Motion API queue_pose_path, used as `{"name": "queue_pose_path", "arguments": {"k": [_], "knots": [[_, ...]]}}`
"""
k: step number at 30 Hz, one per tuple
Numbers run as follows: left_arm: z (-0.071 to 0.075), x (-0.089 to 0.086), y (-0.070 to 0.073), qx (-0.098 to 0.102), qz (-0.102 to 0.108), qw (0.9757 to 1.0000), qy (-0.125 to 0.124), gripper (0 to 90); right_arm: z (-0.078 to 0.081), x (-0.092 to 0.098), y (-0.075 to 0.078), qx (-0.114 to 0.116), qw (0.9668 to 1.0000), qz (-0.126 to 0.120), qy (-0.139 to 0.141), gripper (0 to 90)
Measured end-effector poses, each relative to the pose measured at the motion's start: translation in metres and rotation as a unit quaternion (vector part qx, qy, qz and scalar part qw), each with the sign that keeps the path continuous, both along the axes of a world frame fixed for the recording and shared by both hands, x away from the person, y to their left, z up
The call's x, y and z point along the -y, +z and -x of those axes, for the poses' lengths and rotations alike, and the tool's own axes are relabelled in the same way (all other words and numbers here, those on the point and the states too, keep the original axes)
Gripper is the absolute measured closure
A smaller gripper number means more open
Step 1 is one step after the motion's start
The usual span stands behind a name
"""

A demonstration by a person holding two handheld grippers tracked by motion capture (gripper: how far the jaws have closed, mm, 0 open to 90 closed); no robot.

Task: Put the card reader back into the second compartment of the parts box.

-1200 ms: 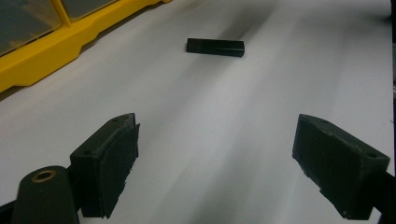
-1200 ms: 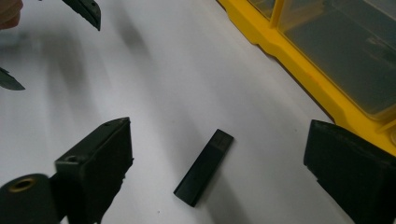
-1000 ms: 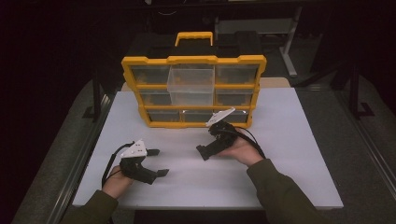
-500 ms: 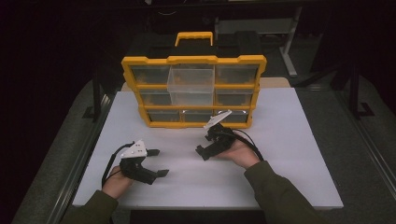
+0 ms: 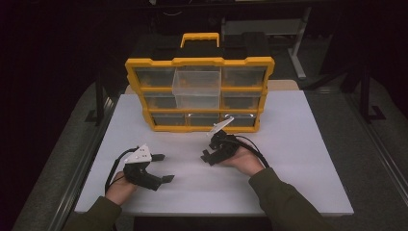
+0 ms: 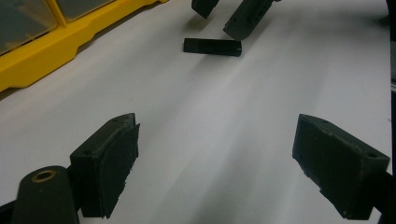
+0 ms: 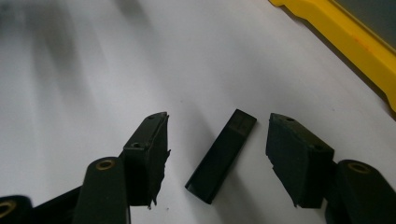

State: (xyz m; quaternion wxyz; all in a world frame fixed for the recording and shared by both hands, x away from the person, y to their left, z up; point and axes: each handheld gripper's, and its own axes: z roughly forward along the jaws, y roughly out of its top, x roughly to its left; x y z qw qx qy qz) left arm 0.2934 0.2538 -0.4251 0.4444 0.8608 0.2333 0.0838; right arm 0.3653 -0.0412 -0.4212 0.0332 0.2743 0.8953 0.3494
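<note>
On the white table (image 5: 298, 159), a small black bar (image 7: 222, 156) lay flat between the right gripper (image 7: 217, 154) jaws, which had just been closing, pads not touching, its long axis running along them.

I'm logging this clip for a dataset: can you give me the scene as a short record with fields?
surface: white table top
target: small black bar, lying flat
right hand-held gripper: jaws on either side of the bar, just been closing, pads not yet pressing
left hand-held gripper: open, nothing between the jaws
organizer: yellow drawer box, one clear drawer pulled out
</note>
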Motion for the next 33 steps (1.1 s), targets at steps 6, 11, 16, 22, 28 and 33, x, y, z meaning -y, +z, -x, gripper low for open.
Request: {"name": "queue_pose_path", "arguments": {"k": [6,11,16,22,28,33], "knots": [[0.000,0.000,0.000,0.000,0.000,1.0000,0.000,14.3,-0.002,-0.001,-0.004,-0.002,1.0000,0.007,-0.003,42.5],[0.000,0.000,0.000,0.001,0.000,1.0000,-0.001,14.3,-0.003,-0.003,-0.008,0.000,0.9998,0.018,-0.001,44.4],[0.000,0.000,0.000,0.001,-0.001,1.0000,-0.001,14.3,-0.003,-0.004,-0.010,0.001,0.9998,0.021,-0.001,46.4],[0.000,0.000,0.000,0.002,-0.002,1.0000,-0.002,14.3,-0.004,-0.004,-0.012,0.004,0.9995,0.030,-0.004,48.1],[0.000,0.000,0.000,0.001,0.000,1.0000,-0.001,14.3,-0.004,-0.005,-0.017,0.000,0.9991,0.043,-0.005,49.4],[0.000,0.000,0.000,0.003,0.000,1.0000,-0.002,14.3,-0.003,-0.006,-0.017,0.007,0.9988,0.048,-0.007,52.8]]}}
